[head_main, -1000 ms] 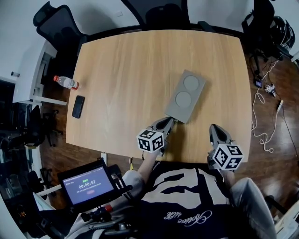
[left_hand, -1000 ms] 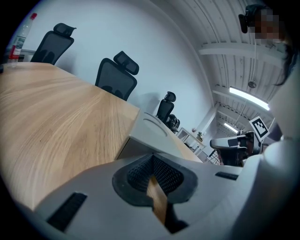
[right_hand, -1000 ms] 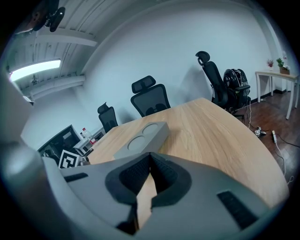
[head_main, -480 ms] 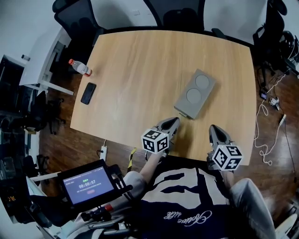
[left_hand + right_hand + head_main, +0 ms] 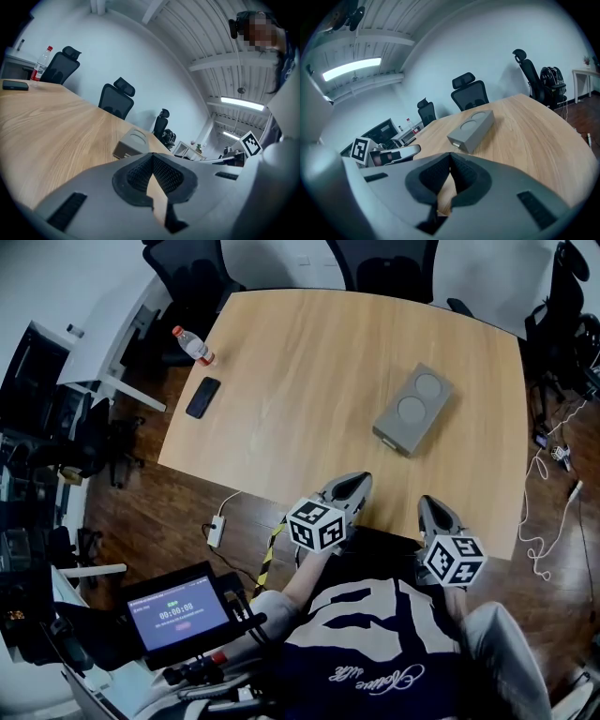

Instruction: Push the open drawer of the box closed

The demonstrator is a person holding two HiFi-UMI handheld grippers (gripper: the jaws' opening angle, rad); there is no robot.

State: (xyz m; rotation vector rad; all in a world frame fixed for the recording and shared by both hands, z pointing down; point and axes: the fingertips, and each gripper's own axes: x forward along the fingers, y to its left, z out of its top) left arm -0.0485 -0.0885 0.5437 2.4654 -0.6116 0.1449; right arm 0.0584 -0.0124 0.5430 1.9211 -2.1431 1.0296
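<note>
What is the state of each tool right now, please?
Left tool: closed, holding nothing.
Right tool: closed, holding nothing.

I'm looking down on a light wooden table [image 5: 309,381] with rounded corners, and three things are sitting on its top. Over on the right half, a grey box [image 5: 413,410] is lying flat at a slant, showing two round recesses on its upper face and pointing one short end towards the near edge. Along the left side, a black phone [image 5: 203,397] is lying flat close to the edge. Just beyond it, at the far-left corner, a clear bottle [image 5: 192,345] with a red cap is standing upright, well apart from the box.
</note>
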